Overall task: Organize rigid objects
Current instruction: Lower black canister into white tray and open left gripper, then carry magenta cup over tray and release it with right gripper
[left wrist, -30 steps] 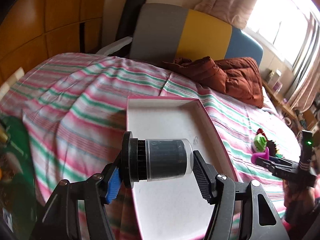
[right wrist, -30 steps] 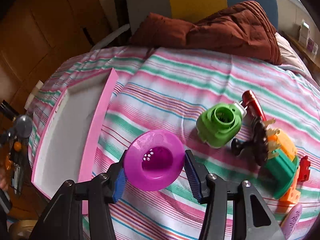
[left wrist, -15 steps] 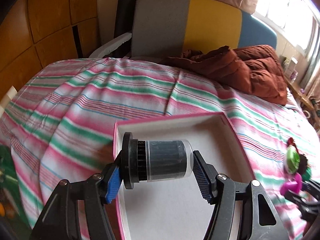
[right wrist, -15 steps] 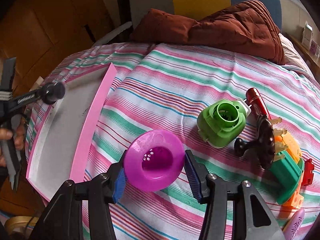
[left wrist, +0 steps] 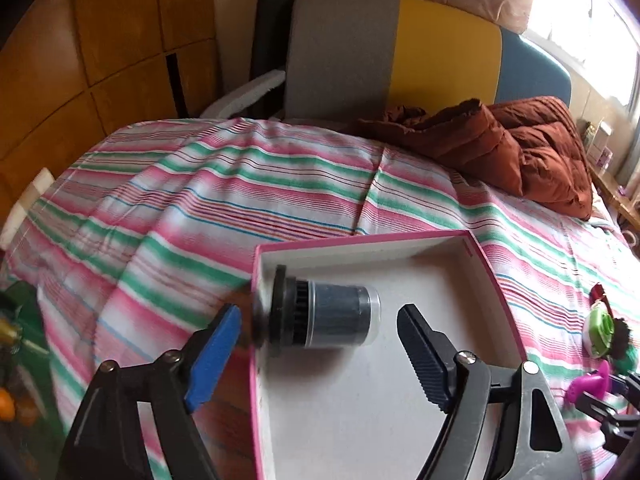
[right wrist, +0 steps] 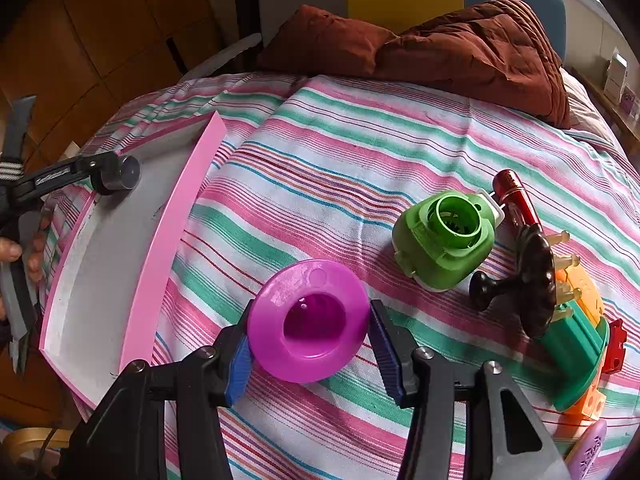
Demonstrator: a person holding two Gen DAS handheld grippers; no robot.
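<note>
A dark cylinder with a clear cap (left wrist: 324, 316) lies on its side in the far left corner of the pink-rimmed white tray (left wrist: 360, 240). My left gripper (left wrist: 320, 344) hovers over it; its jaws are opening, and the cylinder sits between them, clear of both pads. In the right wrist view the cylinder (right wrist: 126, 170) shows end-on in the tray (right wrist: 172, 240). My right gripper (right wrist: 310, 334) is shut on a purple funnel-shaped cup (right wrist: 308, 322) above the striped bedspread.
A green round housing (right wrist: 444, 236), a red tube (right wrist: 516, 200), a dark knobbed disc (right wrist: 532, 280) and a green-and-orange toy (right wrist: 576, 344) lie clustered at the right. A brown quilt (right wrist: 440, 48) is heaped by the headboard. A hand (right wrist: 8, 248) grips the left tool.
The left gripper moved over the tray's far left corner, then its jaws spread and let go of the cylinder, which now rests in the tray. The right gripper kept still with the purple cup.
</note>
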